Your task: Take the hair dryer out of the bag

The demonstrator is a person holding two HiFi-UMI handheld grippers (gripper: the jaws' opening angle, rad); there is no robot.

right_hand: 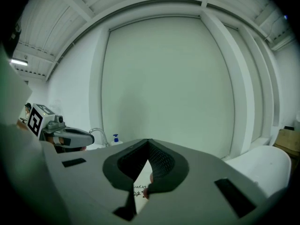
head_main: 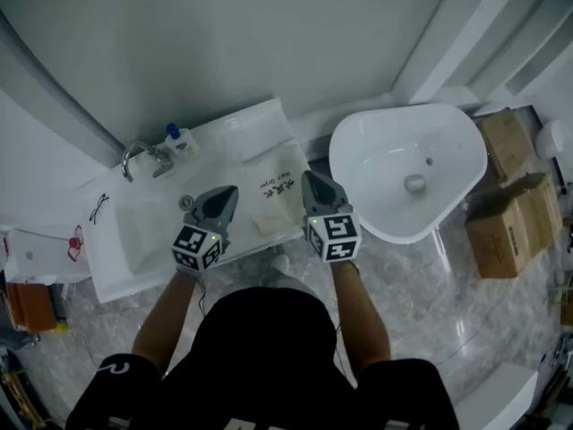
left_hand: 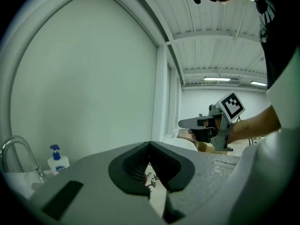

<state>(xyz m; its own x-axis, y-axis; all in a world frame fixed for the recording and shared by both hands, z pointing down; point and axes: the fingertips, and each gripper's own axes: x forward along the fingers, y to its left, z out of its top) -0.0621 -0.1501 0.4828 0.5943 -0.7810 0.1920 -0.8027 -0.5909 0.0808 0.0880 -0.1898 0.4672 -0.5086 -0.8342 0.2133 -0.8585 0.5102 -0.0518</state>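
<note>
Your left gripper (head_main: 227, 193) and right gripper (head_main: 312, 179) are both clenched tight, with nothing in either. The white printed bag (head_main: 273, 191) lies on the counter (head_main: 269, 115) between the two sets of jaws. Beyond the left jaws stand the faucet (head_main: 141, 156) and soap bottle (head_main: 180, 141).

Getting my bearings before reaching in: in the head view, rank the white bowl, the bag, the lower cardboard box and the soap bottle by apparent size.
1. white bowl, clearly largest.
2. bag and lower cardboard box: they look about alike, and the box sits farther from the camera, so they are left unranked.
3. soap bottle, clearly smallest.
</note>
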